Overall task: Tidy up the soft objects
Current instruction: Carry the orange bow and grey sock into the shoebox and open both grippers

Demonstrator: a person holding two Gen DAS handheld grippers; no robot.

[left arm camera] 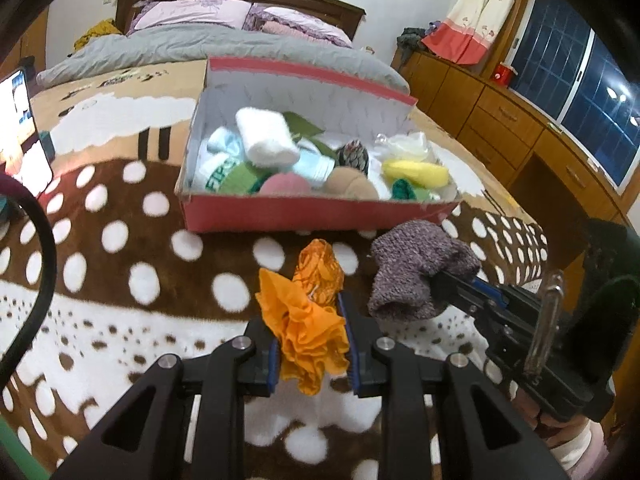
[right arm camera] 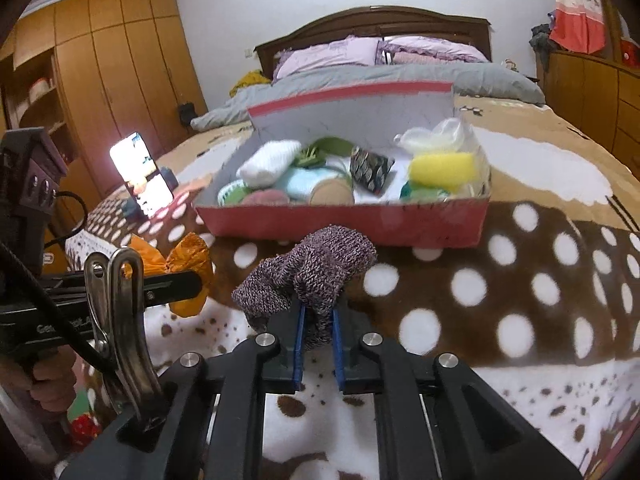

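Now, left hand-held gripper clamped on orange cloth, right hand-held gripper pinching purple knit sock, near red box

The near wall of the red box hides the lower parts of the soft items inside it. The green lettering on the white sock is partly covered and unreadable. The phone screen is cut by the left edge and glares too brightly to read.
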